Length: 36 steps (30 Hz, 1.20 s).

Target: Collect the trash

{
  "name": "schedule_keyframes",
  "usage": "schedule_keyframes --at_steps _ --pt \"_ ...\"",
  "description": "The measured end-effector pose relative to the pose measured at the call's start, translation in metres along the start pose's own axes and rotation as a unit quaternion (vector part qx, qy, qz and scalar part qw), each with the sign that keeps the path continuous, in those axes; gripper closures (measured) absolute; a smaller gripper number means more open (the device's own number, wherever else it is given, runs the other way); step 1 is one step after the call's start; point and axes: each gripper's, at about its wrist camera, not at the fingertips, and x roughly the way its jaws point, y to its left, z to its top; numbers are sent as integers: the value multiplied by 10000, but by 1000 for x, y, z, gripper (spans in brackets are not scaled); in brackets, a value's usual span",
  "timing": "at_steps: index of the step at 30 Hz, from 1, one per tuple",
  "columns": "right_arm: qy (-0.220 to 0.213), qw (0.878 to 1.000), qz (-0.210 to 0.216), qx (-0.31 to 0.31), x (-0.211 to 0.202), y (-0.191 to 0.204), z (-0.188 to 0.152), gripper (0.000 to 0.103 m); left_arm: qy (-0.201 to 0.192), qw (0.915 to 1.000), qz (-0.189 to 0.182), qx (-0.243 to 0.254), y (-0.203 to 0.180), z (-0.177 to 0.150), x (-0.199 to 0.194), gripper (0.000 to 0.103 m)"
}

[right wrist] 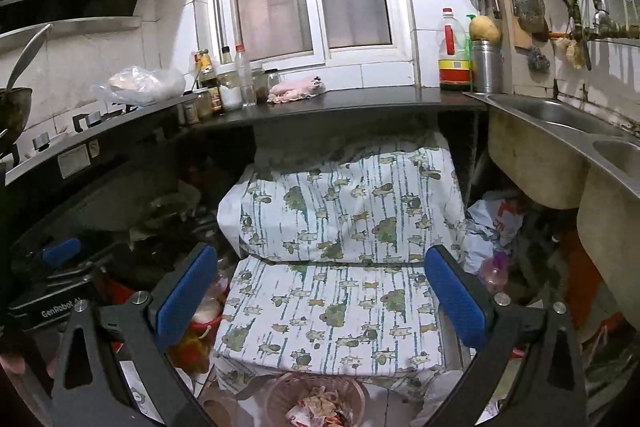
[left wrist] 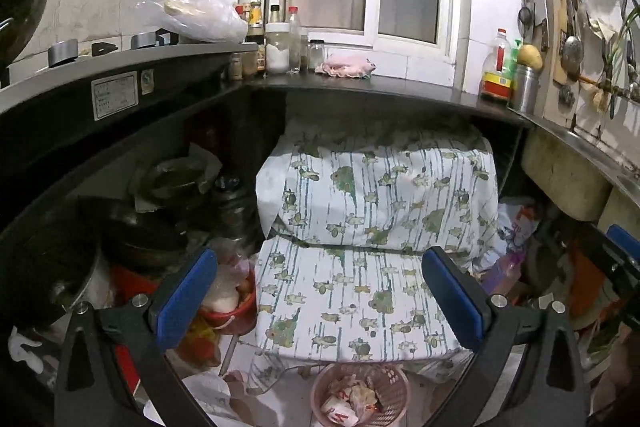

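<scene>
We held our left gripper [left wrist: 320,297] and right gripper [right wrist: 322,297] wide open, with nothing in them. The pink trash basket [left wrist: 360,393] sat on the floor below both, full of wrappers [left wrist: 350,403].

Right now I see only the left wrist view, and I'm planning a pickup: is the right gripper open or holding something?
Observer: The right gripper is open and empty, pointing at the patterned cloth.
Operator: Anything in the sink? I see only its edge.
Observer: The sink has two basins. The visible part of the nearer one looks bare, and I can't see the bottom of either.
</scene>
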Motion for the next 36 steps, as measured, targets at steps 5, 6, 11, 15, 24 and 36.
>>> schedule_keyframes --at_steps 5,6,11,15,24,36 --pt "-57 9999 -23 110 -2 -5 1 0 56 10000 61 -42 2 2 1 0" --pt "-76 9999 -38 92 -2 -5 2 0 46 10000 62 -61 3 2 2 0" --pt "-138 9998 -103 122 -3 -7 2 0 10 9998 150 -110 7 3 1 0" --pt "-146 9997 -59 206 -2 -9 3 0 -27 9997 230 -76 7 3 0 0" --pt "-227 9993 -170 224 -5 -8 2 0 -105 9994 269 -173 13 4 -5 0" --pt "-299 9993 -146 160 -9 -6 3 0 -149 9999 32 -76 13 7 -10 0"
